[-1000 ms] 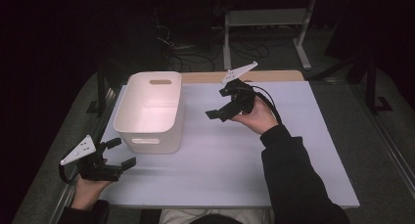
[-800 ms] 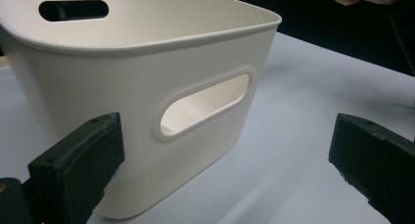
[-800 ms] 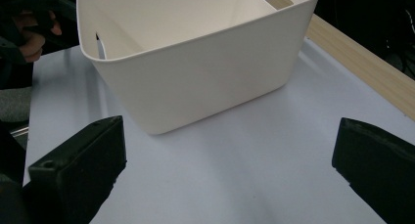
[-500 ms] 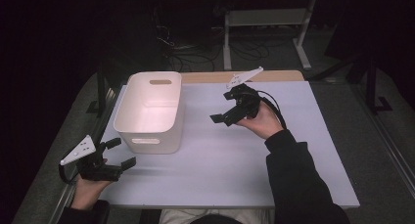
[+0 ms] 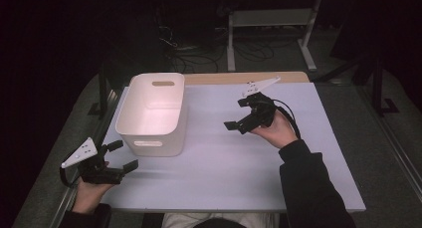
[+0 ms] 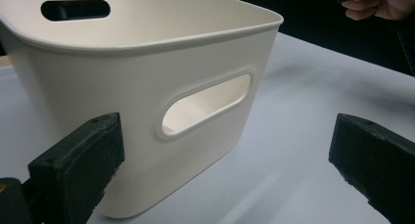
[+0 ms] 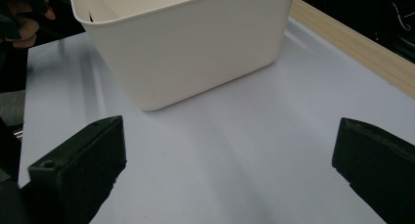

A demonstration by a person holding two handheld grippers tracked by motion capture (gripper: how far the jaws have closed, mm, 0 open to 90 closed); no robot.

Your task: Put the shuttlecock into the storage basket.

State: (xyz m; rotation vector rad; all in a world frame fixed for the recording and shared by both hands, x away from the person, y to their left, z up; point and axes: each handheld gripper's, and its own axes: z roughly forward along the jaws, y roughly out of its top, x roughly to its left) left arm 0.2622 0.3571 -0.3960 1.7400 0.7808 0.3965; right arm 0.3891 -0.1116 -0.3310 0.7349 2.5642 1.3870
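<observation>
Shifted slightly toward the far right since a second ago: right claw (image 5: pixel 239 114), a little farther from the bin; left claw unmoved. Nearest, at the front left corner of the bench (image 5: pixel 219 178): left claw (image 5: pixel 122 156), held in a hand (image 5: pixel 90 190), jaws spread wide, gripping nothing, aimed at the bin just beyond. Next, on the left half of the bench: white plastic bin (image 5: pixel 154 113), upright, with an oval handle slot in each end wall. Seen close in the left gripper view: near end wall and handle slot (image 6: pixel 205 106) between the parted jaws, untouched. Farther off, right of the bin and well apart from it: right claw, raised above the bench in the right hand (image 5: pixel 273 133), jaws wide open and holding nothing, pointed toward the bin's long side (image 7: pixel 195 48).
</observation>
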